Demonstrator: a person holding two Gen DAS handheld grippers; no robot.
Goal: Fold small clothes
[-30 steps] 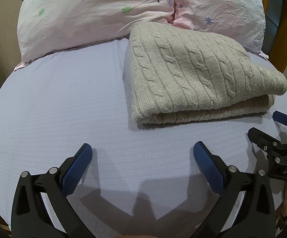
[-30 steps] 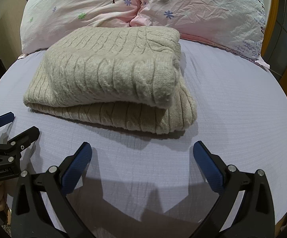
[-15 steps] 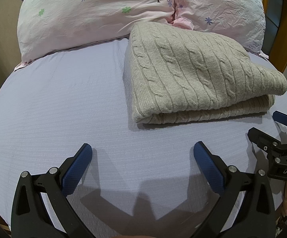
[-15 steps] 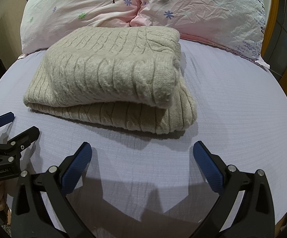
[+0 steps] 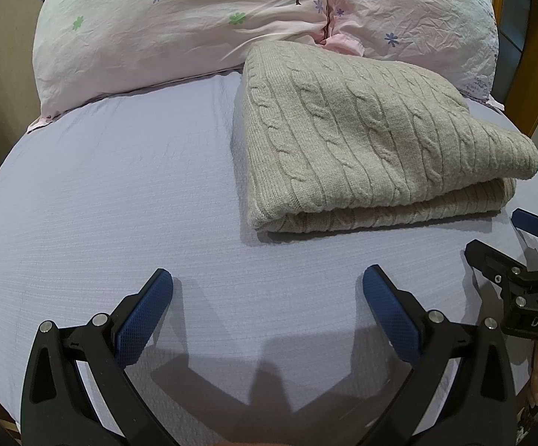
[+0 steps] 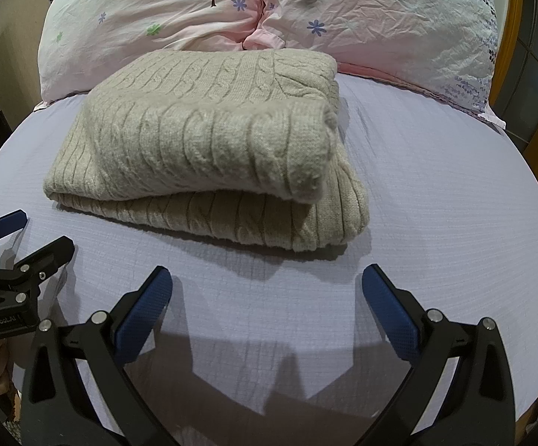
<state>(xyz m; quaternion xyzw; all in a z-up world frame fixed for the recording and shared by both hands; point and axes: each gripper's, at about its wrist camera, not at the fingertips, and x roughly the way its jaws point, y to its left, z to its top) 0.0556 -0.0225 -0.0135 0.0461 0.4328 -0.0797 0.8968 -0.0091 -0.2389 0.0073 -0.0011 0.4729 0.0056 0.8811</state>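
Observation:
A beige cable-knit sweater (image 5: 365, 137) lies folded in a thick rectangle on the lavender bed sheet (image 5: 120, 193), near the pillows. It also shows in the right wrist view (image 6: 209, 148). My left gripper (image 5: 267, 286) is open and empty, low over the sheet, in front of and left of the sweater. My right gripper (image 6: 267, 286) is open and empty, in front of the sweater's right end. Each gripper shows at the edge of the other's view: the right one (image 5: 506, 238) and the left one (image 6: 27, 234).
Two pink floral pillows (image 5: 180, 26) (image 6: 380, 18) lie behind the sweater at the head of the bed. A wooden frame (image 5: 536, 85) stands at the right. The bed's front edge curves just below the grippers.

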